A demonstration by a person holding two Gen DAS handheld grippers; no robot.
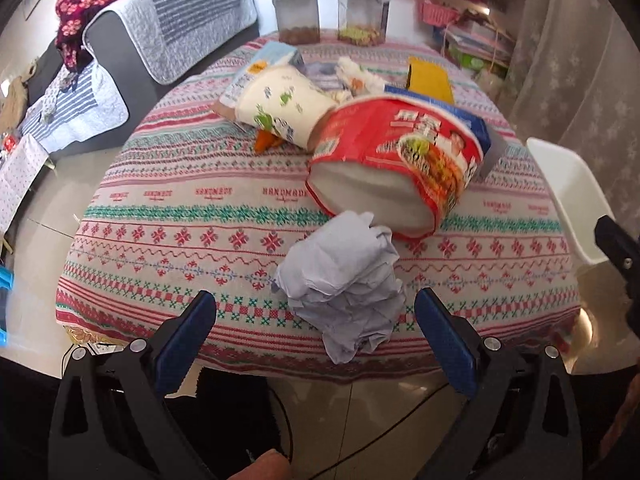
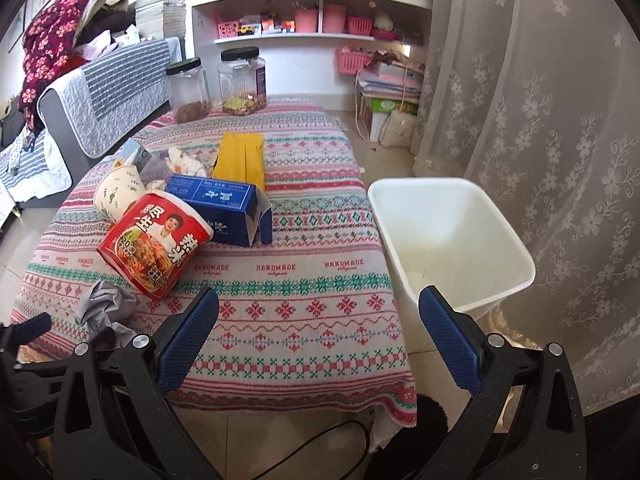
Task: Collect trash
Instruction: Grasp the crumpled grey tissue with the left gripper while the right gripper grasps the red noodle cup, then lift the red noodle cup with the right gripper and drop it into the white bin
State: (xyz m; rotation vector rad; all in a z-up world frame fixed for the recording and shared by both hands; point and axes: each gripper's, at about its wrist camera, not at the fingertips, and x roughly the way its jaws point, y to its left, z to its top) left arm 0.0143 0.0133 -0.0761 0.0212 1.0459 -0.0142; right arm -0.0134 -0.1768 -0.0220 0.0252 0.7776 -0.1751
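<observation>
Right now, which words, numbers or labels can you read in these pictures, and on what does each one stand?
"HANDMADE": woven repeatedly across the tablecloth.
"20": small number on the red instant noodle cup; its large Chinese characters are visible, but I cannot read them reliably.
Blue carton: white Chinese characters, too blurred.
Jar label: too small.
Yellow packet: no text visible.

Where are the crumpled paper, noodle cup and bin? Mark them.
crumpled paper [image 1: 344,280], left wrist view, middle of the wad.
noodle cup [image 2: 154,242], right wrist view, printed red side.
bin [image 2: 516,240], right wrist view, right inner wall.
</observation>
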